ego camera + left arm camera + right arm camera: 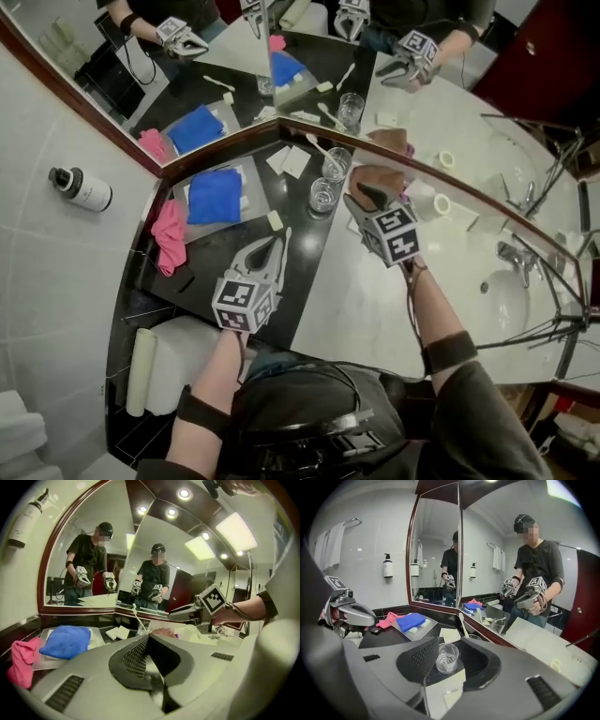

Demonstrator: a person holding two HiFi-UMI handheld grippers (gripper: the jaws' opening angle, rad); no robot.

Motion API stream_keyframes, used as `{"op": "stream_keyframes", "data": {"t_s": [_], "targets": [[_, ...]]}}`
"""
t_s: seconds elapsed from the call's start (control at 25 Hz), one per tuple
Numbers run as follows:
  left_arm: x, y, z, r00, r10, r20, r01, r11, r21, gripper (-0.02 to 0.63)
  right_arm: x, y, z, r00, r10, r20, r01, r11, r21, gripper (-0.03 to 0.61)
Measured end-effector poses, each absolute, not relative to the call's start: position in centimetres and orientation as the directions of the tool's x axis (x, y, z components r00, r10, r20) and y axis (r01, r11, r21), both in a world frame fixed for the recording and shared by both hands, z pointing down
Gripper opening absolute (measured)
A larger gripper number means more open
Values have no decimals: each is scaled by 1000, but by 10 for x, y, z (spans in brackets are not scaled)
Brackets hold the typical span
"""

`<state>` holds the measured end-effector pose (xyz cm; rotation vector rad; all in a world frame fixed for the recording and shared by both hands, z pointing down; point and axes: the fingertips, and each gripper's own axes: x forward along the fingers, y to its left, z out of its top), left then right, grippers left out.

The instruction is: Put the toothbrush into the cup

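Now 2 cups [323,195], 1 w/ toothbrush [321,148], 1 blue cloth [215,195]

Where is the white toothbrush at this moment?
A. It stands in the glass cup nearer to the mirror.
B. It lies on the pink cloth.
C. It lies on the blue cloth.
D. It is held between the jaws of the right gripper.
A: the toothbrush stands leaning in the rear glass cup, while the front glass cup is empty.
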<state>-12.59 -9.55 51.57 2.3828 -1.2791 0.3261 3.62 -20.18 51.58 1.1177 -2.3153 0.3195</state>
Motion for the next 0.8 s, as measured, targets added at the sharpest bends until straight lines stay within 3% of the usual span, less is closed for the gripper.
{"op": "stream_keyframes", "data": {"t_s": [0.24,0.8], "targets": [[-118,-121,527,536,-745,396,-844,-481,237,0,13,-265,538,-504,-586,635,-699,708,99,194],[-142,-143,558,497,-762,415,-865,-397,307,0,-18,-331,610,-449,-500,740,-548,809,214,190]]}}
